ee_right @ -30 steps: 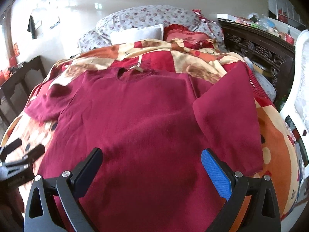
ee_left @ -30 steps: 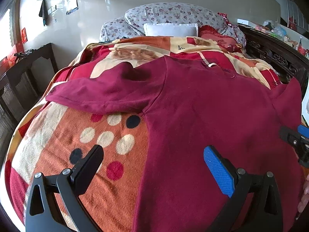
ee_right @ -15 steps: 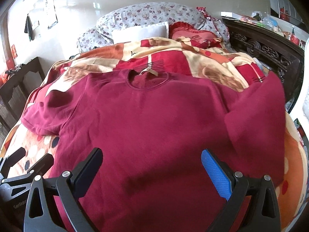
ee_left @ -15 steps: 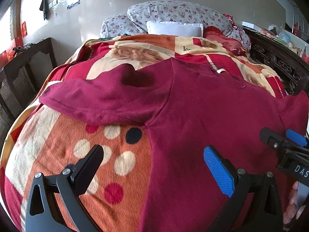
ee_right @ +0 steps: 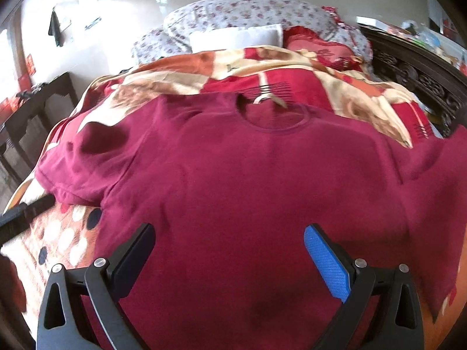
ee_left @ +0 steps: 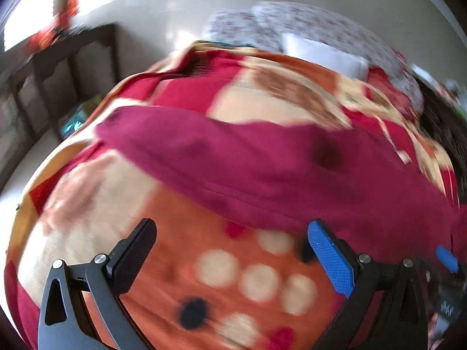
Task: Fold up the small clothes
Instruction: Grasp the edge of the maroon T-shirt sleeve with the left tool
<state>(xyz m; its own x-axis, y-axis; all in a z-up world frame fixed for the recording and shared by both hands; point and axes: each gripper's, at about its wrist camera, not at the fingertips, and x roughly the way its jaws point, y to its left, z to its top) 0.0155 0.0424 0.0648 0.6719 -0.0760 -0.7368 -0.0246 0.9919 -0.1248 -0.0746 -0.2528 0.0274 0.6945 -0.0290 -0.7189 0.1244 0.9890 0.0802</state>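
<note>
Risk: both jaws spread and empty, left gripper [ee_left: 232, 250] beside the sleeve [ee_left: 221, 157]; a shallow pinch there may snag the blanket [ee_left: 233, 274].

The maroon T-shirt [ee_right: 248, 175] is soft, matt knit cloth with a ribbed neckline. Under it the blanket [ee_left: 256, 277] looks plush and fleecy. The right gripper [ee_right: 229, 248] is matt black plastic with bright metal screws; one pad is finely textured blue rubber. The bed frame [ee_right: 423, 78] is dark carved wood, slightly glossy.
</note>
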